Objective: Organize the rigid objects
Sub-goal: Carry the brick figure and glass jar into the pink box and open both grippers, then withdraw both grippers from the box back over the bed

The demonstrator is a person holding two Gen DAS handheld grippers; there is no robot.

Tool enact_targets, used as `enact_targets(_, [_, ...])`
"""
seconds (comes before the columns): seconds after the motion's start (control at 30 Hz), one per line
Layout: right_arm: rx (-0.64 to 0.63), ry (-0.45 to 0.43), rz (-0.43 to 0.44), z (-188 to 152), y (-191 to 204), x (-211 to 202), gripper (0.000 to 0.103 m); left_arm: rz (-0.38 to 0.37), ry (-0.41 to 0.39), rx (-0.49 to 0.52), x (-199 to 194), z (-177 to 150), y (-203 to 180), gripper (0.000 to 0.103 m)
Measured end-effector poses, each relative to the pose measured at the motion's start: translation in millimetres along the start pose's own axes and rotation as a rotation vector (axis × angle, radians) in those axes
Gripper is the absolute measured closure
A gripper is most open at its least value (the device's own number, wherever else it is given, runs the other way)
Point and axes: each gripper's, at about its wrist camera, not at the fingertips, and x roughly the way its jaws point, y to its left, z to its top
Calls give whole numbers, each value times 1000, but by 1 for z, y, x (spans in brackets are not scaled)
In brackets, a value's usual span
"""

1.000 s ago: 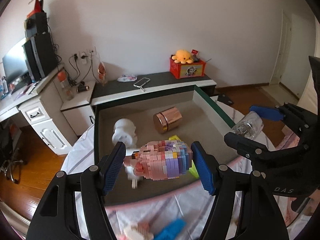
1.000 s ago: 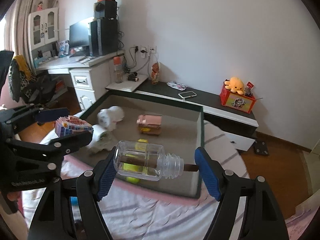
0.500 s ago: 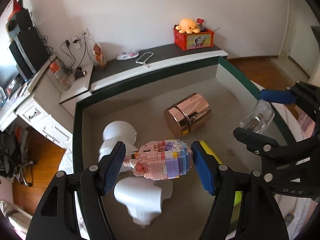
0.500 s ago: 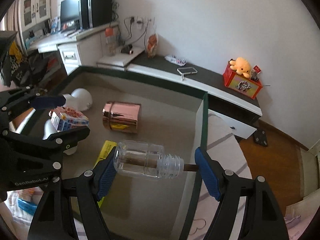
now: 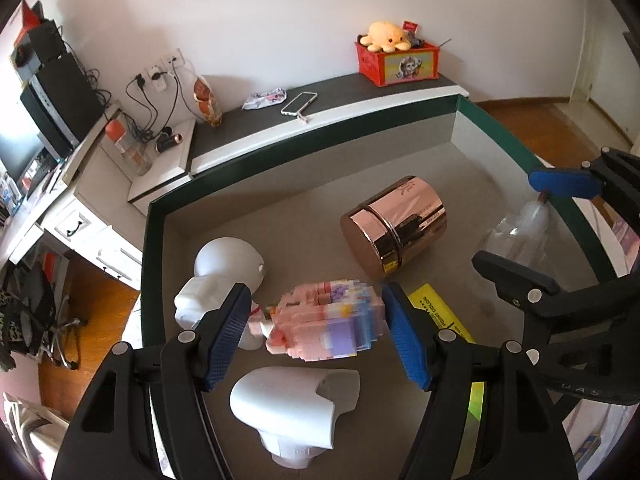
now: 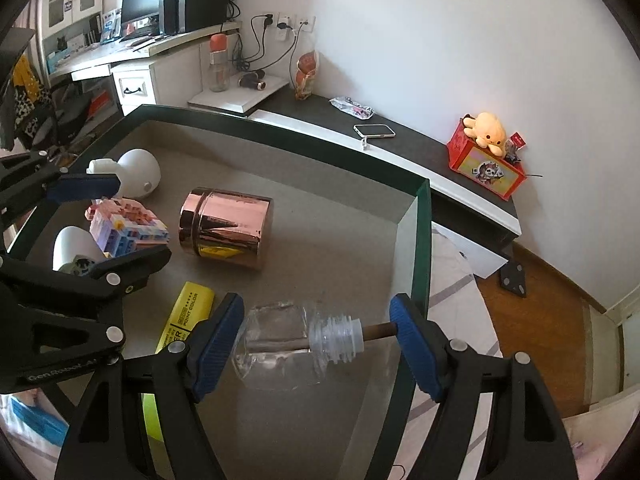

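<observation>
My left gripper (image 5: pixel 316 332) is shut on a pink and purple brick figure (image 5: pixel 320 328), held low inside the green-rimmed box (image 5: pixel 304 152). My right gripper (image 6: pixel 316 332) is shut on a clear plastic bottle (image 6: pixel 288 348) with a brown stick in its neck, also inside the box near its right wall. In the box lie a rose-gold can (image 5: pixel 394 228) on its side, two white figures (image 5: pixel 228 268) (image 5: pixel 292 408) and a yellow marker box (image 6: pixel 186 316). The right gripper shows in the left wrist view (image 5: pixel 540 220), and the left one in the right wrist view (image 6: pixel 108 220).
The box sits on a bed with a striped sheet (image 6: pixel 452 280). Behind it runs a low dark shelf (image 5: pixel 320 108) with a phone (image 5: pixel 299 103) and a red box with a plush octopus (image 5: pixel 396 56). A white desk (image 6: pixel 132 72) stands at the left.
Both grippers have moved forward and down into the box, each still holding its object. The brick figure now hangs just above the box floor between the white figures.
</observation>
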Motion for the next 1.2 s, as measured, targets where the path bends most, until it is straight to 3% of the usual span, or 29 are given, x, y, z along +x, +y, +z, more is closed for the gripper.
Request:
enact_targets(0.13, [20, -19, 5, 0, -2, -7, 25, 29, -18, -18, -8, 1, 4, 20])
enact_targets(0.37, [35, -52, 16, -9, -1, -30, 24, 41, -45, -29, -32, -8, 6, 9])
enact_targets(0.63, [57, -172, 26, -27, 9, -85, 12, 56, -154, -37, -90, -39, 8, 1])
enact_targets(0.97, [97, -296, 45, -67, 25, -156, 11, 58, -271, -62, -164, -93, 3, 0])
enact_targets(1.03, [105, -319, 34, -79, 31, -170, 0, 52, -286, -76, -176, -108, 1, 0])
enact_targets(1.2, [128, -379, -10, -110, 45, -196, 0, 53, -317, -63, -200, -145, -10, 0])
